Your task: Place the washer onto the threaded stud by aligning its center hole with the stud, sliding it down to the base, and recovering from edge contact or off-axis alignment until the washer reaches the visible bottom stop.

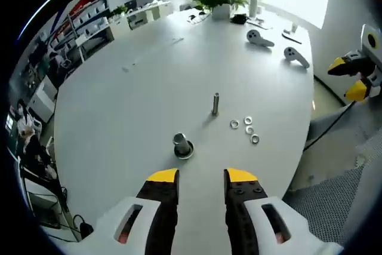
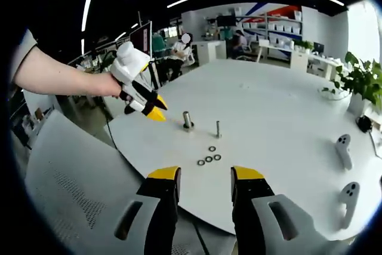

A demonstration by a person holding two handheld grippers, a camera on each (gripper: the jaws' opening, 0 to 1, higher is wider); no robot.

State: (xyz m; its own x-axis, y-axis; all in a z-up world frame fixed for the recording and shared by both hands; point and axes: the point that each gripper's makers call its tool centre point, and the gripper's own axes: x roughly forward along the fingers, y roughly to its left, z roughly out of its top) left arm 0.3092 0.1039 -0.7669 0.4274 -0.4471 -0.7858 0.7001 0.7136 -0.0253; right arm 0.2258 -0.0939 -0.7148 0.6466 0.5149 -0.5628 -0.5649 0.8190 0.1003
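Four small silver washers (image 1: 248,129) lying flat beside upright threaded stud (image 1: 215,104), both grippers' jaws wide, empty.

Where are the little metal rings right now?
The four washers lie loose on the white table, just right of the upright threaded stud in the left gripper view, ahead of both open grippers.

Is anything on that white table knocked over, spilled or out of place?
Nothing stands out. The threaded stud stands upright, four washers lie flat in a loose cluster beside it, and the short bolt-like piece stands nearby on the table.
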